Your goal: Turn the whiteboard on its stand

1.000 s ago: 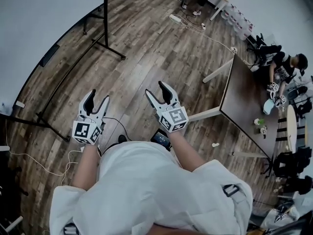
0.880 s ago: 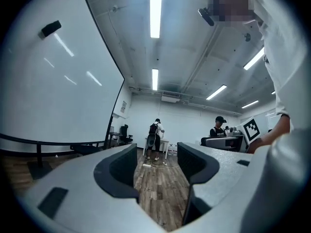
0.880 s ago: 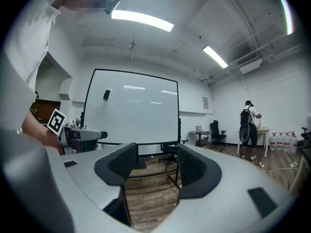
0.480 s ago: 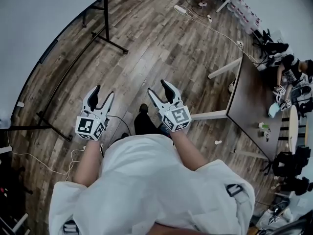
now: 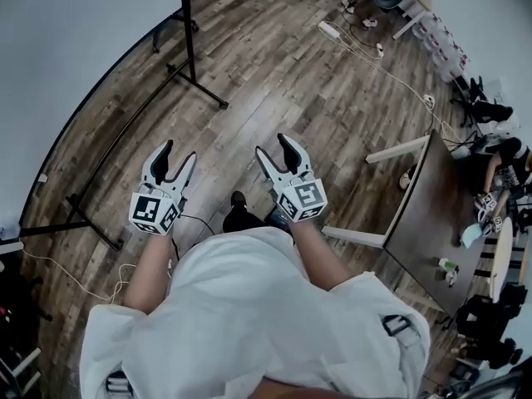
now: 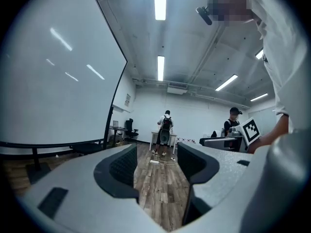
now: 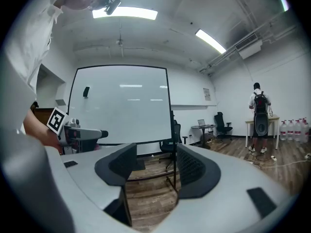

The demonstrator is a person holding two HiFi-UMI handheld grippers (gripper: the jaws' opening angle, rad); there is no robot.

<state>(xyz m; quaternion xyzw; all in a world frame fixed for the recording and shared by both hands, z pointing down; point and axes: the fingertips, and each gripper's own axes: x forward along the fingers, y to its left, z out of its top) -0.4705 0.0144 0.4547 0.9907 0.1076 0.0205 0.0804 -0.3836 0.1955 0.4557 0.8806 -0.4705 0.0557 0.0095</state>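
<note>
The whiteboard (image 5: pixel 75 48) fills the upper left of the head view, a large white panel in a black frame. Its black stand (image 5: pixel 125 135) spreads feet and a crossbar over the wooden floor. My left gripper (image 5: pixel 176 152) is open and empty, held in the air short of the stand's crossbar. My right gripper (image 5: pixel 274 145) is level with it, wide open, its jaws closing slightly on nothing. The left gripper view has the whiteboard (image 6: pixel 48 81) close at the left, past the jaws of the left gripper (image 6: pixel 156 164). The right gripper (image 7: pixel 151 166) faces the whiteboard (image 7: pixel 121 106) from a distance.
A dark table (image 5: pixel 432 214) on white legs stands at the right, with a seated person (image 5: pixel 507 160) beyond it. A white cable (image 5: pixel 366 52) runs across the floor at the top. A person with a backpack (image 6: pixel 166 130) stands at a far desk. Water bottles (image 7: pixel 294 127) line the far wall.
The person has stepped forward and turned left: the stand has come nearer and the table has slid off to the right. Both grippers keep the same raised pose.
</note>
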